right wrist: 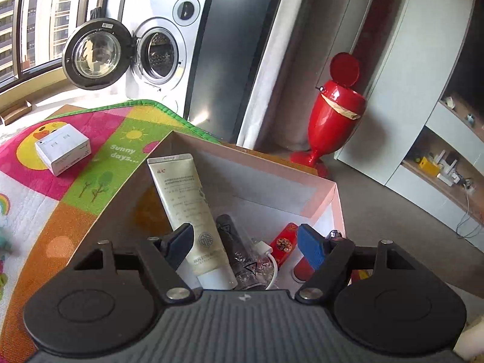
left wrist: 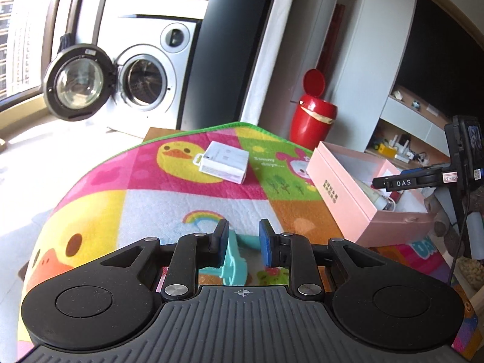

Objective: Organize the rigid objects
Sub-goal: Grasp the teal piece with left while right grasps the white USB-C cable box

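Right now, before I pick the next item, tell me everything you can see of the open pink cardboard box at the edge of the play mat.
The open pink cardboard box is rectangular, lidless, with matte pink outer walls, a pale interior and small dark print on one long side. It sits upright on the colourful play mat, at its right edge. Inside lie a beige cosmetic tube leaning on the wall, a dark cylindrical item, a white cable and a red patterned piece. The open right gripper hovers over it.
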{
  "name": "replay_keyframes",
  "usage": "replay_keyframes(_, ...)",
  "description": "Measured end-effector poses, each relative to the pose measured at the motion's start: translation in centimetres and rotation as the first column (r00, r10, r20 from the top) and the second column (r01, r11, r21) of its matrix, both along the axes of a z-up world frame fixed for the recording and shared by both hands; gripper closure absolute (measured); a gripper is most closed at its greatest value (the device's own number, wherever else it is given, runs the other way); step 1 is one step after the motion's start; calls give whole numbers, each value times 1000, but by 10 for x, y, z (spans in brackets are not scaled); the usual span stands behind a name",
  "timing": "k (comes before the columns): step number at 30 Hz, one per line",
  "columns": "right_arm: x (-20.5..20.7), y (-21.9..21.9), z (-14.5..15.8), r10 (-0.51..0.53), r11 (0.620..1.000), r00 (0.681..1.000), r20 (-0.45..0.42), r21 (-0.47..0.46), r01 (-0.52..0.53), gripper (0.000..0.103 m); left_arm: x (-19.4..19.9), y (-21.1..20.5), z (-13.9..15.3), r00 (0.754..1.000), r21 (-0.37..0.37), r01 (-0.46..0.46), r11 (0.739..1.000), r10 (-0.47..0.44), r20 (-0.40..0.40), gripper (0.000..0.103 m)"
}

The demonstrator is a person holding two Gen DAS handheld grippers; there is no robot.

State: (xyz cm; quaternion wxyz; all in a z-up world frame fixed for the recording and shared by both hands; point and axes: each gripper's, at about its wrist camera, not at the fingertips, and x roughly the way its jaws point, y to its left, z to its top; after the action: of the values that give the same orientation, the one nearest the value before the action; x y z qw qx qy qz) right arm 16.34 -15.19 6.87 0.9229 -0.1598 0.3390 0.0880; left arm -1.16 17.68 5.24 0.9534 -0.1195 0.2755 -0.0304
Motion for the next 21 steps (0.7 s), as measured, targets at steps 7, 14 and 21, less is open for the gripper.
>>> replay_keyframes(7, -8, 13, 31, 123, 976, 991, -49, 186, -112, 27, 8, 17, -29, 998, -100, -66, 993, 64, -24, 79)
replay_keyframes(14, 25, 114, 45, 272, 921, 953, -130, 323, -219, 6, 19, -6, -46, 1000, -55, 0, 998, -1, -13, 78)
replay_keyframes(21, 58, 224, 12, 458, 888, 882, -116, 99, -448, 6, 16, -6, -53, 999, -84, 46, 995, -46, 8, 78)
